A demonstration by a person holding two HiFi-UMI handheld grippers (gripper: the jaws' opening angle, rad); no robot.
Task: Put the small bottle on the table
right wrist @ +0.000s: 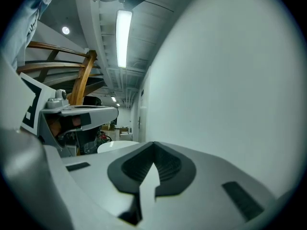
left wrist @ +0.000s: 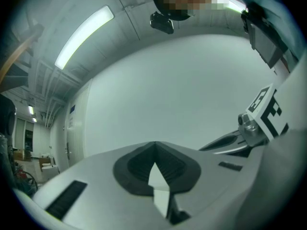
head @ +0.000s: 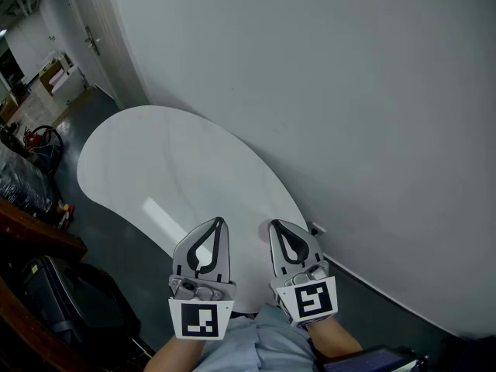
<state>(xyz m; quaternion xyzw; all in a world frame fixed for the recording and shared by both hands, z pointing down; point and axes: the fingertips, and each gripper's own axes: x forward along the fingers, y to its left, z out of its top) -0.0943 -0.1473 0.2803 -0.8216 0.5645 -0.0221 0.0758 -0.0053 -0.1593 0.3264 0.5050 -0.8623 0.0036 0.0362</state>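
Note:
No small bottle shows in any view. The white oval table (head: 155, 169) lies ahead of me with a bare top. My left gripper (head: 220, 222) hovers over the table's near edge, its jaws shut with nothing between them. My right gripper (head: 273, 225) is just to its right at the same height, also shut and empty. In the left gripper view the left gripper's (left wrist: 154, 143) black pads meet at the tip, and the right gripper (left wrist: 256, 121) shows at the right edge. In the right gripper view the right gripper's (right wrist: 153, 143) pads meet too, with the left gripper (right wrist: 72, 111) at the left.
A plain white wall (head: 349, 91) runs close along the table's right side. To the left are a dark wooden ledge (head: 39, 235), a black bag (head: 70, 301) and clutter on the grey floor (head: 116, 239). A wooden stair rail (right wrist: 81, 75) rises behind.

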